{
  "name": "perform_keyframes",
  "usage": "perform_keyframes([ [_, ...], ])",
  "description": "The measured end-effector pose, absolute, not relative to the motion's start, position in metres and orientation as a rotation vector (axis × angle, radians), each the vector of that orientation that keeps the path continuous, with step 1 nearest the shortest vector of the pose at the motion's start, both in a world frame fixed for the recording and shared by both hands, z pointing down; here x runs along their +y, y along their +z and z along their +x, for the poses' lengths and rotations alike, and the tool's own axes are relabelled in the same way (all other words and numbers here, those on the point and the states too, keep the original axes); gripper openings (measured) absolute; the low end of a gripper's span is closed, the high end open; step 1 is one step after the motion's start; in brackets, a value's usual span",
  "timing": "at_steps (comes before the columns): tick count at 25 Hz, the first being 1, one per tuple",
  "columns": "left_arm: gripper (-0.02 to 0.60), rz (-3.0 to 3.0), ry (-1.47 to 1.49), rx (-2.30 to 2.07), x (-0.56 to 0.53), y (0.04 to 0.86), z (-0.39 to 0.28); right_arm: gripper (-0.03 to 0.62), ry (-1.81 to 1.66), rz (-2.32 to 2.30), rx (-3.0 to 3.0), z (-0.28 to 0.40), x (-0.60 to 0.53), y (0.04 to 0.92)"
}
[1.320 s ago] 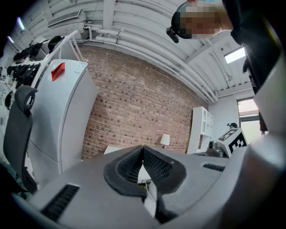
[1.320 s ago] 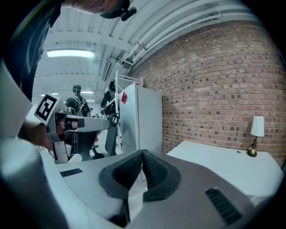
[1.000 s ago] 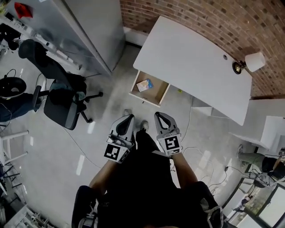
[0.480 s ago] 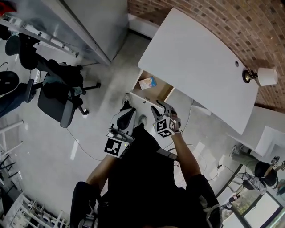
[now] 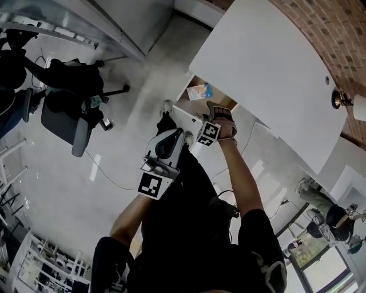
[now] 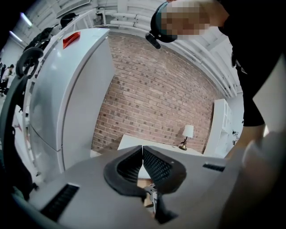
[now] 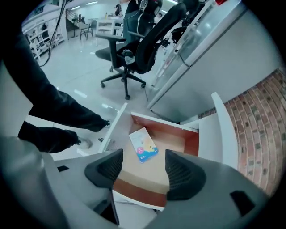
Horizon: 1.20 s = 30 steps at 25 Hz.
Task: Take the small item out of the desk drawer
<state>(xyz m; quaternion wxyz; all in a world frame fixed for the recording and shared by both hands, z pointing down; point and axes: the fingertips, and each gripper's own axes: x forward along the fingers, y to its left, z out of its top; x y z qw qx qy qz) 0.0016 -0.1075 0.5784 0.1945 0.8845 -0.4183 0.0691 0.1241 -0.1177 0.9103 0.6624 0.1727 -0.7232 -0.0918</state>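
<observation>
The wooden desk drawer [image 5: 189, 117] stands pulled out from under the white desk [image 5: 269, 68]. A small white and blue box [image 5: 200, 90] lies flat on its floor. My right gripper [image 5: 219, 110] hovers over the drawer's front edge. In the right gripper view its jaws [image 7: 143, 172] are opening, and nothing is between them. The box [image 7: 144, 145] lies beyond them inside the drawer [image 7: 174, 141]. My left gripper [image 5: 174, 136] hangs back beside my leg, away from the drawer. The left gripper [image 6: 143, 152] is shut and empty.
A black office chair [image 5: 63, 109] stands on the floor at the left. A grey cabinet [image 5: 131, 17] rises behind it, next to the desk. A lamp [image 5: 349, 103] stands on the desk's far end by the brick wall [image 5: 343, 34]. A cable [image 5: 108, 177] lies on the floor.
My right gripper has gone forward from my waist to over the drawer, and its jaws have spread apart. The left gripper has stayed low and shut. The view has moved closer to the desk.
</observation>
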Motion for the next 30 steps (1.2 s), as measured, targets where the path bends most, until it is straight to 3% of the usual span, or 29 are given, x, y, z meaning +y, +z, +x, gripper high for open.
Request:
perform_keyframes([
  [15,0.009,2.462,0.151,-1.194,-0.124,0.675,-0.011,0.362,-0.309,0.246,-1.551,0.132,-0.167,1.042],
  [30,0.011,2.451,0.135,-1.191,-0.141,0.721,-0.01,0.385,-0.366,0.104,-1.471,0.137,-0.188,1.094],
])
